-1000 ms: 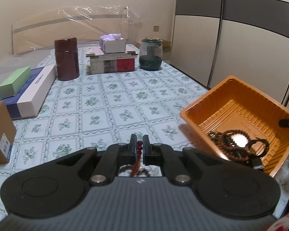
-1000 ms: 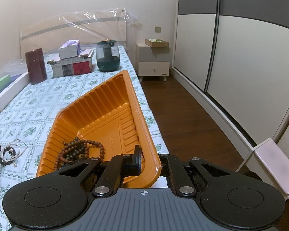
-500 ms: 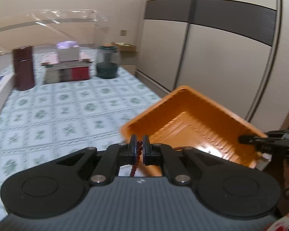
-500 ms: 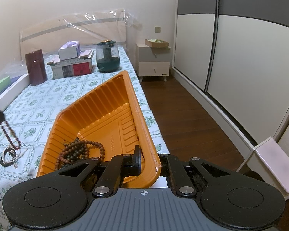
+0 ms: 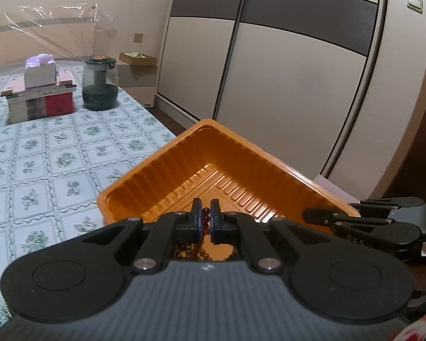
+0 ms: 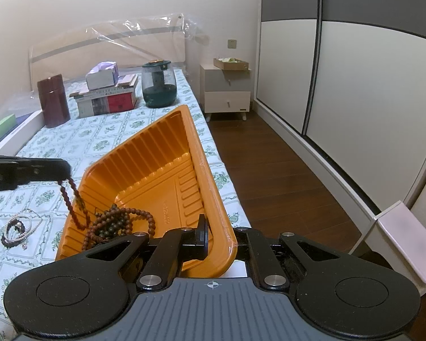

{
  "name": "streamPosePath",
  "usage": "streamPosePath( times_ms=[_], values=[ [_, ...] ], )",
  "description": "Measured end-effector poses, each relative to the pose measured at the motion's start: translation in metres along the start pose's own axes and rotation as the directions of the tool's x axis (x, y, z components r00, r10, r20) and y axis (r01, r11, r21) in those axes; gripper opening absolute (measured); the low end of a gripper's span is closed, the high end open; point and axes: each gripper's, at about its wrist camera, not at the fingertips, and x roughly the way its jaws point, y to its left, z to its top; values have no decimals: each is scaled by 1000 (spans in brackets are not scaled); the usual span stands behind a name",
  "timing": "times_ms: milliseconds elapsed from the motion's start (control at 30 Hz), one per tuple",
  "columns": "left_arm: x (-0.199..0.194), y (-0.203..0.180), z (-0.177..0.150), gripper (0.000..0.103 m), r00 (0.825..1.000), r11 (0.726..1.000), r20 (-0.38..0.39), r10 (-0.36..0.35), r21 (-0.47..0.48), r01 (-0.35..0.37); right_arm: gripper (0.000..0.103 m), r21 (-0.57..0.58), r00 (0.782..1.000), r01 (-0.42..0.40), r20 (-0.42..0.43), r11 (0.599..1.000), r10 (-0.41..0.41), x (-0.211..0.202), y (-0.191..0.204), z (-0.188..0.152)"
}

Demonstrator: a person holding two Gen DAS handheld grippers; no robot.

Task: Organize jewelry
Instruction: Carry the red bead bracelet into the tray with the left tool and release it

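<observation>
A person is working at a bed covered with a green-flowered sheet [image 6: 105,139], a handheld gripper in each hand. The left gripper [image 5: 204,218] is clenching a strand of dark red beads [image 6: 72,199], pinched near its top, so the loop is dangling from the closed jaws over the near left rim of an orange plastic tray [image 6: 167,153]. The right gripper [image 6: 213,240] is clamping the tray's near right rim, one finger inside the wall and one outside. Inside the tray, a heap of brown wooden bead strands [image 6: 113,224] is lying at the near end. To the left of the tray, on the sheet, a small bracelet of pale and dark beads [image 6: 15,228] is waiting. The red strand looks light and limp; it will likely swing and slump wherever it is let go, and the smooth round beads may slip, so gripping across the cord between beads seems safest. The thin tray probably flexes easily.
</observation>
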Motion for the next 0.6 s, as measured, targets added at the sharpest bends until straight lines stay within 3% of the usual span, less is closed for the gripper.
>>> streamPosePath(
  times_ms=[367, 600],
  values=[
    [13, -6, 6, 6, 1000, 1000, -6, -4, 5, 4, 7, 2, 1000, -1, -1, 1000, 1, 1, -1, 0],
    [-13, 21, 5, 8, 996, 996, 34, 78, -32, -77, 7, 7, 1000, -3, 1, 1000, 3, 1, -1, -2]
  ],
)
